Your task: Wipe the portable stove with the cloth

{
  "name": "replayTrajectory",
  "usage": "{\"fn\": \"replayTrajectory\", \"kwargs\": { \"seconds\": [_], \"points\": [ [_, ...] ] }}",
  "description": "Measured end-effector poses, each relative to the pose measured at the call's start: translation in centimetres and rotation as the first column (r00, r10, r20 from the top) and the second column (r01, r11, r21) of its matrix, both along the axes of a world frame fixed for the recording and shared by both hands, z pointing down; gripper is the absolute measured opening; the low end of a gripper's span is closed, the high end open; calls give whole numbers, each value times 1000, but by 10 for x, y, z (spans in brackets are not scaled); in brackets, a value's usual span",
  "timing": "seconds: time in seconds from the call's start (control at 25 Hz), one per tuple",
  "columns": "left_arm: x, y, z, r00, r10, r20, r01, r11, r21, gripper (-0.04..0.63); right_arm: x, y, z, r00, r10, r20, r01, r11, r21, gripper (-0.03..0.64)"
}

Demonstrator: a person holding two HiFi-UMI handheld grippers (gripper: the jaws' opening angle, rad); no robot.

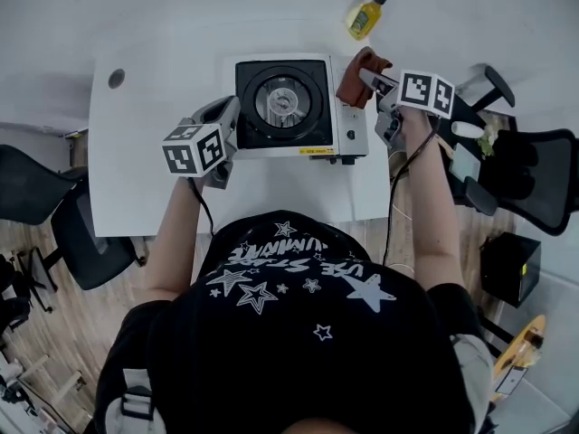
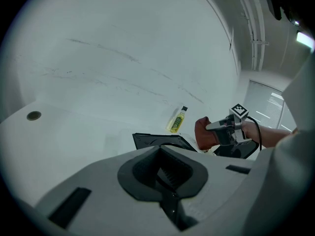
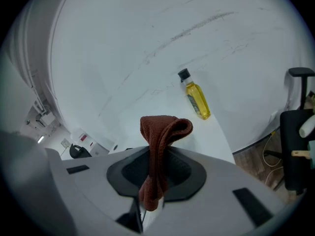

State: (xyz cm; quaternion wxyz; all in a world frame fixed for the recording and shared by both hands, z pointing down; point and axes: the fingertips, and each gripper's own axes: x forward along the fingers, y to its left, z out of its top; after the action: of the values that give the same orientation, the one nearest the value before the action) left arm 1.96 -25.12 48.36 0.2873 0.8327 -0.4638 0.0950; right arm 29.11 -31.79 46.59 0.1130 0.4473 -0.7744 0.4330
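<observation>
The portable stove (image 1: 289,107), white with a black round burner, sits in the middle of the white table (image 1: 145,197). My right gripper (image 1: 380,84) hovers at the stove's right edge, shut on a reddish-brown cloth (image 1: 360,75). In the right gripper view the cloth (image 3: 162,132) stands folded up between the jaws of my right gripper (image 3: 157,166). My left gripper (image 1: 226,120) is by the stove's left edge. In the left gripper view my left gripper (image 2: 165,181) has its jaws together and holds nothing; beyond it show a stove corner (image 2: 157,140) and the cloth (image 2: 204,132).
A small bottle of yellow liquid (image 1: 365,14) lies at the back of the table, right of the stove. A cable hole (image 1: 116,79) is at the table's back left. Black office chairs stand at the left (image 1: 45,206) and right (image 1: 525,170).
</observation>
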Motion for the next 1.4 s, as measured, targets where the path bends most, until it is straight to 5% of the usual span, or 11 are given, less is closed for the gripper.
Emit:
{"fn": "replayTrajectory", "kwargs": {
  "seconds": [0.44,0.84,1.24,1.4],
  "points": [
    [-45,19,-11,1000,2,-3,-2,1000,13,5,-120,31,-44,981,-182,63,177,981,82,63],
    [-102,33,-10,1000,-6,-13,6,1000,9,5,-249,59,-23,938,-336,86,335,942,28,64],
    [-112,37,-5,1000,-2,0,2,1000,-18,5,-302,53,7,918,-371,139,379,925,-35,63],
    [-121,35,-1,1000,-4,2,4,1000,-30,5,-312,49,21,911,-403,85,409,910,-70,63]
  ]
}}
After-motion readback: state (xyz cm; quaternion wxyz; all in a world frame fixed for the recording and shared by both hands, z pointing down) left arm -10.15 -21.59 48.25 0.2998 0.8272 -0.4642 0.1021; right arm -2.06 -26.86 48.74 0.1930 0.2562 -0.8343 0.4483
